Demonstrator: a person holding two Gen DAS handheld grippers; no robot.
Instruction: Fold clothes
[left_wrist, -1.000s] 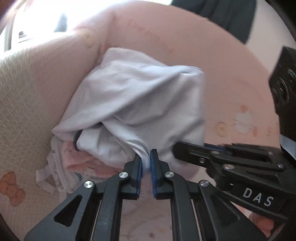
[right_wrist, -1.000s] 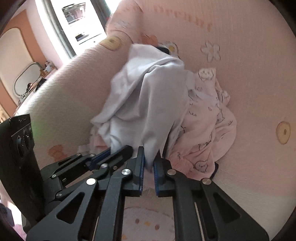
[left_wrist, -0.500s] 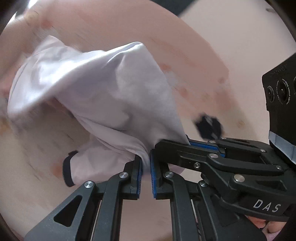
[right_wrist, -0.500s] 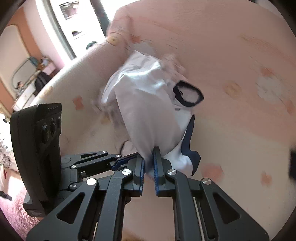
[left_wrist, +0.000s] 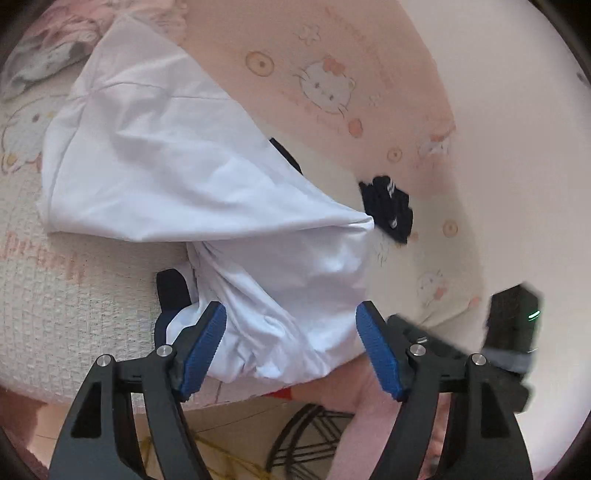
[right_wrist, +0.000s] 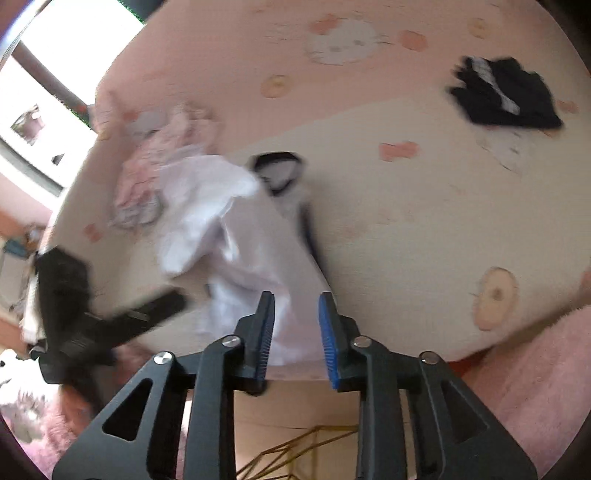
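Note:
A white garment with dark trim lies crumpled on the pink cartoon-cat bed cover, its lower end at the bed's front edge. My left gripper has its jaws opening wide. The cloth's bunched end lies between the blue pads, which do not press on it. In the right wrist view the same garment runs down to my right gripper. Its jaws are opening too, with the hem lying loose in the gap. The garment's dark collar shows at its far end. The left gripper's body appears blurred beside it.
A small black garment lies apart at the far right of the bed. A heap of pink clothes sits behind the white garment. Below the bed edge are floor, a dark wire frame and a fluffy pink rug.
Both grippers, shut on the white garment, pulled it off the clothes heap toward the bed's front edge. Now both have let go and stand with jaws apart.

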